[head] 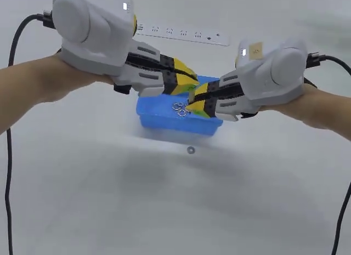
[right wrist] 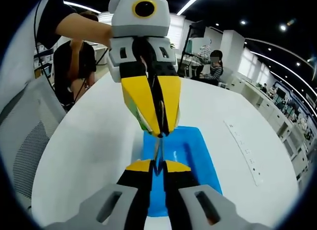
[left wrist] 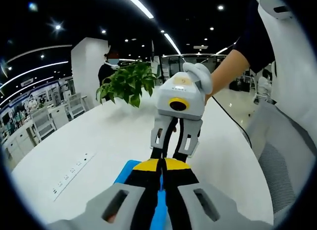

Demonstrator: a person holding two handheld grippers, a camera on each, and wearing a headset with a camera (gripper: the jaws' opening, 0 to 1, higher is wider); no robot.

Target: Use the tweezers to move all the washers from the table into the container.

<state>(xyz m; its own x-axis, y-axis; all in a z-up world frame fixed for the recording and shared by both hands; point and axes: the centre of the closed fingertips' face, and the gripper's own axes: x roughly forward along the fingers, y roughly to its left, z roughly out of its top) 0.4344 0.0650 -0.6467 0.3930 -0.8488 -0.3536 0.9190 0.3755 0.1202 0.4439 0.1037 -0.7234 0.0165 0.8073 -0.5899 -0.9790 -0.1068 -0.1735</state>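
Washers in container, washer outside, left tongs and right tongs clenched on tweezers, power strip behind

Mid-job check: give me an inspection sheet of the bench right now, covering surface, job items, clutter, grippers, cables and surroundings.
Surface: white table, smooth and even.
Job's things: blue container with a few washers inside; lone washer on the table in front of it; tweezers seen as a thin metal strip between the gripper tips.
Clutter: power strip behind the container.
Grippers: left gripper and right gripper meet tip to tip over the container, jaws closed, seemingly on the tweezers.
Cables: black cables trail from both grippers, away from the work.
Surroundings: open office, potted plant, chairs, people behind.
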